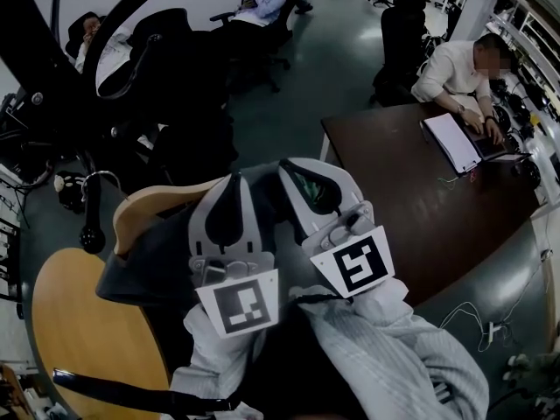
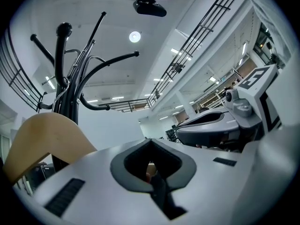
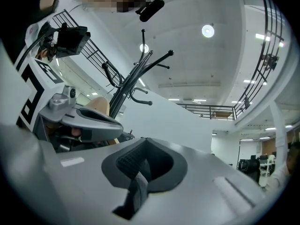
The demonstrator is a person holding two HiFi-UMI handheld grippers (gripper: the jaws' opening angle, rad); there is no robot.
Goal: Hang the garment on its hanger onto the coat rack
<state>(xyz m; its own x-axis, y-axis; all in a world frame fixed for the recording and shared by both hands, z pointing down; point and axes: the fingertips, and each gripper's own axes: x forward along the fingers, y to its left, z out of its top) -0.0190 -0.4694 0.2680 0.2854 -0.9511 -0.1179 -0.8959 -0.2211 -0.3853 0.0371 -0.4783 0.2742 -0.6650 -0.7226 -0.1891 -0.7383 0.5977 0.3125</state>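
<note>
Open office with a dark floor [image 1: 324, 59]; the coat rack [image 2: 65, 78] stands at the left. The garment [image 1: 144, 265] drapes on its hanger [image 1: 144, 201] under the left gripper [image 1: 232, 186] and right gripper [image 1: 306, 182]. Both are closed, with nothing visibly clamped. I'd grip near the hanger's neck, then lift level onto the rack.

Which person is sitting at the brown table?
The person in the white shirt on the right, leaning over the brown table. The person at top left and the one at top middle sit far from it.
</note>
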